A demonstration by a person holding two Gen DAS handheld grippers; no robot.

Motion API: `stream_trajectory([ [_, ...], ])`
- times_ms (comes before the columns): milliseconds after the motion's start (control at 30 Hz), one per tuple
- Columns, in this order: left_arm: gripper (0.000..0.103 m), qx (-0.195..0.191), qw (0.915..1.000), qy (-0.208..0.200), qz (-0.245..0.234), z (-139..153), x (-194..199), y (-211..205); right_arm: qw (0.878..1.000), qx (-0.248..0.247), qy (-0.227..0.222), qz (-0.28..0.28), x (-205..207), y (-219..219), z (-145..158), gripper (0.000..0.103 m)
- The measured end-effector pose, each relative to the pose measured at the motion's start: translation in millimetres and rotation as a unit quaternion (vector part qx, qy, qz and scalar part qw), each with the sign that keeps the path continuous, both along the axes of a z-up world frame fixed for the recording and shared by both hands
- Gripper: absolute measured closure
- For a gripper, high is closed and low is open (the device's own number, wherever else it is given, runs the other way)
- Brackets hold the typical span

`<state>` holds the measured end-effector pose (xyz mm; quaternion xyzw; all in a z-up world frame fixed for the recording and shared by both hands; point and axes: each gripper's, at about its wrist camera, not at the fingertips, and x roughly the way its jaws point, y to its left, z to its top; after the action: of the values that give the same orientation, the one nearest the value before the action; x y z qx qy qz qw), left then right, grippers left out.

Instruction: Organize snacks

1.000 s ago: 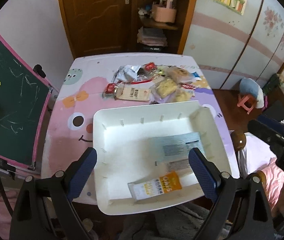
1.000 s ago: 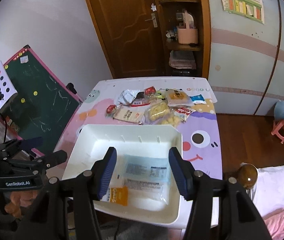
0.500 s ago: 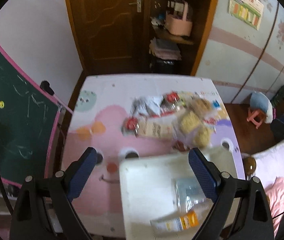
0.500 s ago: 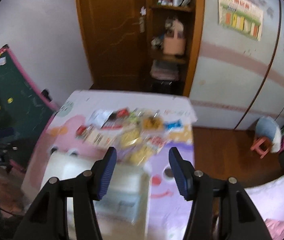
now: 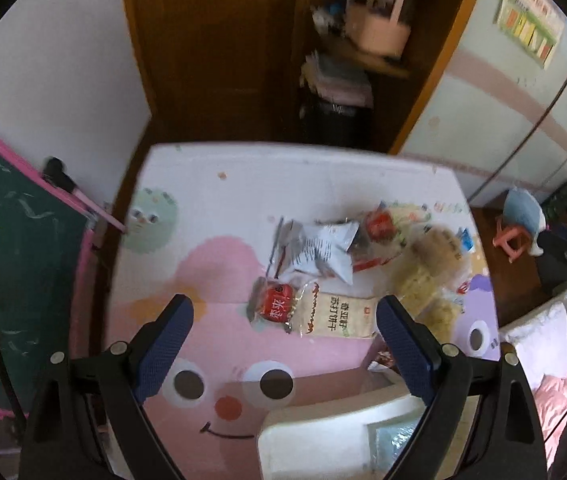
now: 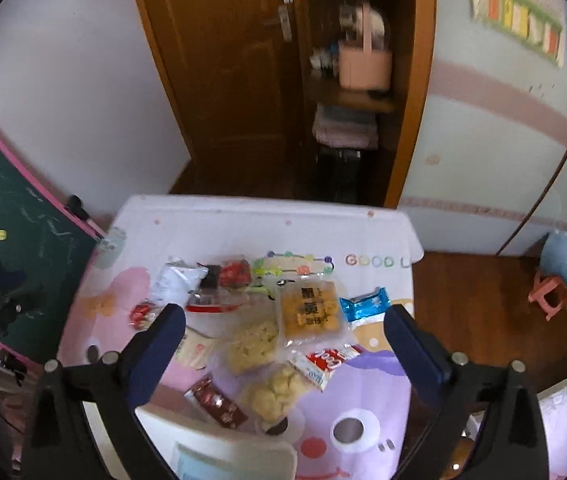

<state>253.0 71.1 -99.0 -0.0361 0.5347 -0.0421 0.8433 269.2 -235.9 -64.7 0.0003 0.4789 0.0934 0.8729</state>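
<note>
Lying beyond both open jaws, snacks (image 6: 283,324) crowd the table (image 5: 211,184).

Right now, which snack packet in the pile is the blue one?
The blue wrapper at the pile's right edge, beside the orange-yellow pastry pack. It is the only blue one; the others are red, white, clear or yellowish.

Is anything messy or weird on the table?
Yes. The snack packets lie in a jumbled heap on the cartoon tablecloth, overlapping at odd angles, outside the white plastic tray. A crumpled silver packet looks torn open.
</note>
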Motion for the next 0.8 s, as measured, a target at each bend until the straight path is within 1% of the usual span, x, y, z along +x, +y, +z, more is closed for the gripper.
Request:
stream_trajectory([
  [133, 0.011, 0.026, 0.9982, 0.051, -0.015, -60, 30, -9, 0.998, -0.003, 0.059, -0.011, 45, 0, -58, 0.003],
  [200, 0.011, 0.025, 0.9963, 0.079, -0.025, -89, 41, -11, 0.996, 0.004, 0.085, -0.017, 62, -1, -86, 0.003],
  [300, 0.011, 0.031, 0.9933, 0.106, -0.034, -121, 51, -16, 0.993, -0.002, 0.113, -0.025, 80, -2, -124, 0.003],
  [400, 0.011, 0.033, 0.9909, 0.125, -0.038, -144, 58, -17, 0.991, -0.005, 0.132, -0.023, 90, 0, -149, 0.003],
  [533, 0.011, 0.026, 0.9896, 0.137, -0.034, -161, 68, -13, 0.988, -0.008, 0.152, -0.013, 95, 7, -169, 0.003],
  [600, 0.012, 0.023, 0.9894, 0.141, -0.028, -169, 72, -11, 0.986, -0.020, 0.165, -0.017, 96, 10, -180, 0.003],
  [633, 0.016, 0.021, 0.9891, 0.144, -0.025, -172, 73, -10, 0.985, -0.028, 0.167, -0.018, 97, 11, -184, 0.003],
  [667, 0.019, 0.018, 0.9890, 0.145, -0.023, -174, 74, -9, 0.985, -0.034, 0.171, -0.018, 97, 11, -186, 0.006],
  [700, 0.026, 0.008, 0.9887, 0.148, -0.020, -177, 75, -8, 0.984, -0.041, 0.172, -0.022, 96, 11, -188, 0.014],
  [733, 0.036, 0.000, 0.9885, 0.150, -0.019, -179, 76, -6, 0.983, -0.047, 0.173, -0.027, 96, 11, -189, 0.019],
  [767, 0.039, -0.007, 0.9879, 0.154, -0.016, -181, 76, -5, 0.982, -0.051, 0.177, -0.033, 94, 10, -191, 0.020],
  [800, 0.045, -0.003, 0.9880, 0.154, -0.011, -182, 76, -3, 0.982, -0.048, 0.179, -0.034, 93, 9, -190, 0.021],
])
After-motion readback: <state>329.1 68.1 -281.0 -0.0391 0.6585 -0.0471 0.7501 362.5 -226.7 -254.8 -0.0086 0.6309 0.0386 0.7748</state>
